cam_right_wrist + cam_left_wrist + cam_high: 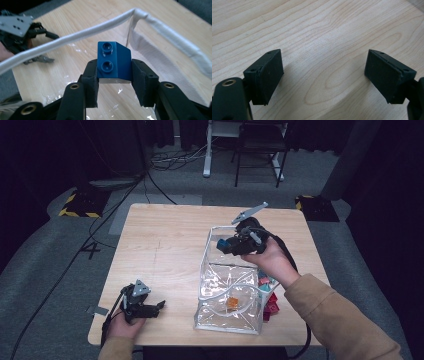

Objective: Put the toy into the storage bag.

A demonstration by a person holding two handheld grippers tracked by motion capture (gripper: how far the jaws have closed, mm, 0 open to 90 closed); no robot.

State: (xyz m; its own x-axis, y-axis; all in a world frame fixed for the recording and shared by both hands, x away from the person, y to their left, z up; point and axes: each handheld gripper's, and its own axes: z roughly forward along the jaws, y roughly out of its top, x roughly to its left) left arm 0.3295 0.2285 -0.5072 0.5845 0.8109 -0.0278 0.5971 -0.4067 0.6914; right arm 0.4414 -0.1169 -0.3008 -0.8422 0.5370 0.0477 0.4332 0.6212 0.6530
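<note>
Over the far rim of the clear bag (206, 270), at the right half of the table (165, 245), the right gripper (223, 244) is clamped on a blue brick (114, 61), its two pads pressing the brick's opposite flat sides with the studded face turned toward the camera on that gripper. The brick looks like hard moulded plastic: light, stiff, not likely to break, but smooth-sided, so a grip across the flat walls as here seems the safest; pinching over the studs or the sloped edge would probably let it twist or slip. The bag is another matter: thin transparent film with a white corded rim (75, 37), floppy and shiny, likely to sag or shift if bumped. The left gripper (150, 308) rests near the front left corner of the table, well apart from the bag, its jaws standing wide with nothing but bare wood between them. An orange piece (232, 302) lies on the bag's floor, though glare and wrinkles in the film blur its outline. Just right of the bag, red and teal blocks (270, 302) are partly covered by the person's sleeve (340, 320), so their number cannot be told. The underside of the blue brick is hidden by the pads.
</note>
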